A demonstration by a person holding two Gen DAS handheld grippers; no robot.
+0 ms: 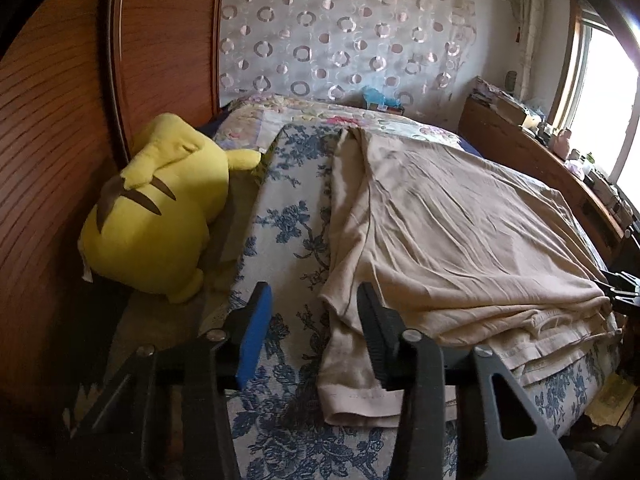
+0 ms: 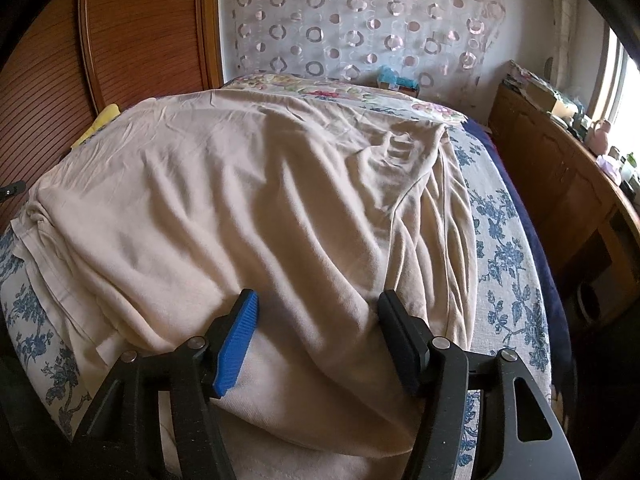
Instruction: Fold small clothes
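Beige garment (image 2: 248, 208) spread on bed (image 2: 504, 264), folding barely begun; left gripper (image 1: 316, 344) and right gripper (image 2: 320, 340) both open.

Beige garment (image 2: 248, 200) runs off the bottom edge in the right wrist view, so its near hem can't be seen there. In the left wrist view its right side slides under dark gear at the frame edge. Yellow plush toy (image 2: 105, 117) is mostly hidden behind the cloth on the right cam, only a sliver shows. Clutter on the wooden sideboard (image 1: 532, 152) is too small and blown out by the window (image 1: 608, 92) to ID. Teal thing (image 1: 374, 96) by the curtain, can't tell what it is tbh.
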